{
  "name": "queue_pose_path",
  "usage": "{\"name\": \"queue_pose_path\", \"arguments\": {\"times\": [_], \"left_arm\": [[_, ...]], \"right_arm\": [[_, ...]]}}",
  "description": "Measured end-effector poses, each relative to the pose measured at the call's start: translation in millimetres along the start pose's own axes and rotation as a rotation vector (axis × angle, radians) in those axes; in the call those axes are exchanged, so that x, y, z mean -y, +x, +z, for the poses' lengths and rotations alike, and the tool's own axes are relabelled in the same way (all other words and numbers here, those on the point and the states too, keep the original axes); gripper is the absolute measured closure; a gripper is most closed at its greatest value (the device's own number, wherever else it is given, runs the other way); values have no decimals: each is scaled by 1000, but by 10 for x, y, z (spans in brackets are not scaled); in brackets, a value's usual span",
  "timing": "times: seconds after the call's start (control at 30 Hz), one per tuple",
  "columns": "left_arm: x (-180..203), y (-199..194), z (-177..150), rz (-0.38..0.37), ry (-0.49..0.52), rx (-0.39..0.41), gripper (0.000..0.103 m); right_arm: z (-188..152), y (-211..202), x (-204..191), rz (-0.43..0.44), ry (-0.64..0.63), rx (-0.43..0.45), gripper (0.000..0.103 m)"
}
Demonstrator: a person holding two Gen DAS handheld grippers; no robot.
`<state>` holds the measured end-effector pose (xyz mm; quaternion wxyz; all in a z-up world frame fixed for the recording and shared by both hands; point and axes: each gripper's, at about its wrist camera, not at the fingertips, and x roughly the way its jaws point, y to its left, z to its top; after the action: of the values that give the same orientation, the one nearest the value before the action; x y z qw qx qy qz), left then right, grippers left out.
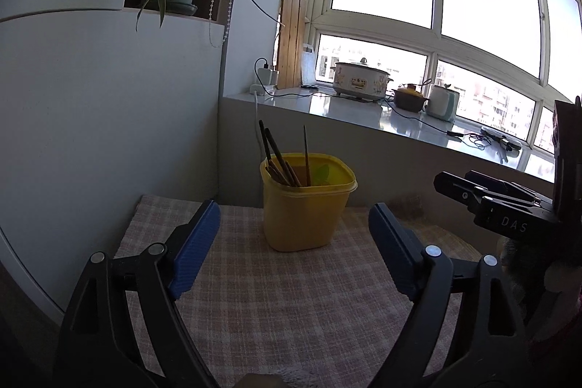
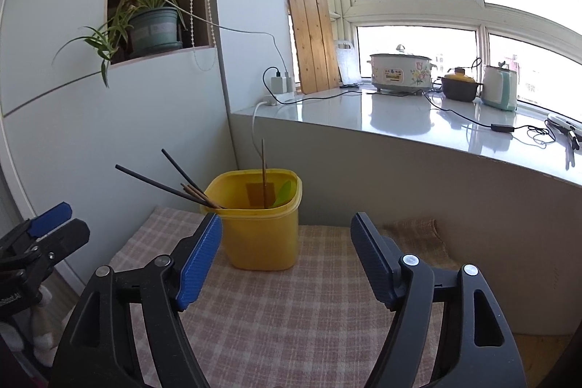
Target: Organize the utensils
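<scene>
- The yellow container [image 1: 307, 202] stands on the checked tablecloth [image 1: 291, 297] near the table's far edge, by the wall corner. In it are dark chopsticks [image 1: 276, 157] leaning left, one thin stick [image 1: 306, 155] upright, and something green [image 2: 283, 193], perhaps a small spatula.
- Both sets of tongs are apart and hold nothing: the left tongs [image 1: 294, 242] frame the container ahead of them, and the right tongs [image 2: 287, 257] do much the same from a slightly different angle.
- No loose utensil shows on the cloth, so the sorting looks close to done, as far as I can judge.
- Risk: the long chopsticks lean well out over the rim; a careless sweep of either tool could catch them and tip the light container or flick sticks onto the floor.
- Risk: the two tools sit close beside each other and could knock together.
- The right wrist view looks down into the container and shows a flat amber piece [image 2: 260, 193] and a folded brown cloth [image 2: 418, 239] on the table; the left view hides most of that.
- The left view shows the right tool's black body at its right edge.
</scene>
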<state>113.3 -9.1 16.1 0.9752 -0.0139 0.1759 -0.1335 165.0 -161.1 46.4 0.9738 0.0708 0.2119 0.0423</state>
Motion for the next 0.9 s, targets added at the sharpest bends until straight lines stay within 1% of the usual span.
{"name": "queue_pose_path", "arguments": {"times": [0.03, 0.07, 0.13, 0.23, 0.33, 0.37, 0.53, 0.73, 0.9], "left_arm": [[27, -4, -41, 11, 3, -4, 14], [43, -7, -66, 23, 4, -5, 8], [61, -26, -108, 54, 5, -2, 1], [69, -57, -154, 71, 3, -3, 0], [82, -66, -163, 131, 3, -3, 0], [89, -76, -162, 139, 11, 3, 0], [102, -79, -164, 153, 14, 15, 0], [114, -71, -164, 169, 10, 20, 0], [104, -54, -170, 172, 4, 16, 0]], "right_arm": [[-43, -9, 12, -8, -1, -2, 24], [-82, -18, 22, -18, -5, -4, 24], [-154, -43, 48, -45, -10, -5, 24], [-217, -74, 122, -59, 14, -9, 22], [-241, -86, 214, -68, 49, -14, 21], [-253, -94, 238, -77, 54, -12, 21], [-258, -118, 285, -94, 69, 2, 17], [-260, -123, 299, -100, 71, 11, 17], [-295, -113, 295, -100, 71, 2, 17]]}}
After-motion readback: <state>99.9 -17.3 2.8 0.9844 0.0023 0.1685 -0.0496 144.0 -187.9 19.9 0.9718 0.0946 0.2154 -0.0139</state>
